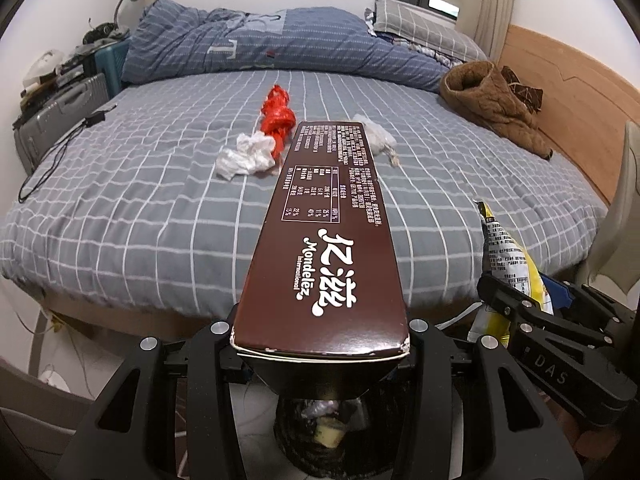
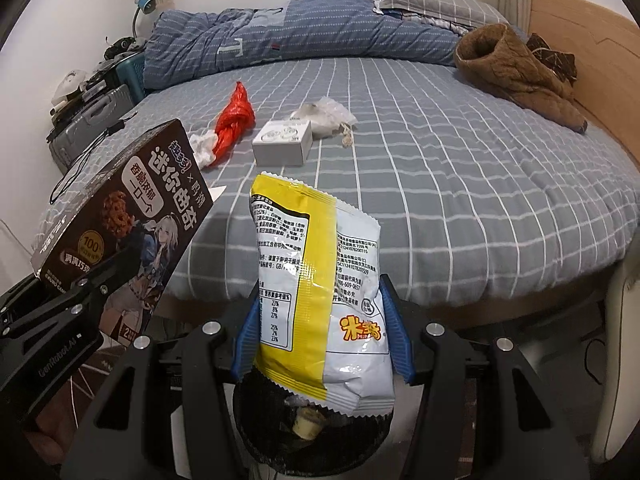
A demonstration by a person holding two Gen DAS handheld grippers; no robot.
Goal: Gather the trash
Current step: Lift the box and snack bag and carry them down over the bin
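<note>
Trash is in both tools, just above a dark bin [image 2: 312, 432] that sits nearest, below the fingers, with some scraps already inside. The left tool [image 1: 320, 344] is clamped on the near end of a brown box [image 1: 324, 240], which juts forward over the foot of the bed [image 1: 120, 208]. The right tool [image 2: 320, 344] pinches a yellow-and-white bag [image 2: 320, 304] between its blue pads [image 2: 400, 344], the bag standing upright. In each view the other tool shows at the side, so the two loads hang close together over the bin's mouth.

The step in hand looks like the drop: both pieces are carried and roughly above the bin. The next move calls for opening each tool with its load over the opening. The box is long and points out past the rim, so it likely needs tipping down or drawing back first, or it may catch on the edge and fall outside.

Farther off, on the bed, more waits: a white box [image 2: 282, 144] at centre, a red wrapper [image 2: 234, 120] and crumpled white tissue [image 2: 202, 146] to its left, a clear bag [image 2: 328, 116] just behind it. A brown coat [image 2: 520, 76] lies far right, and a folded quilt [image 2: 280, 44] spans the far end.
</note>
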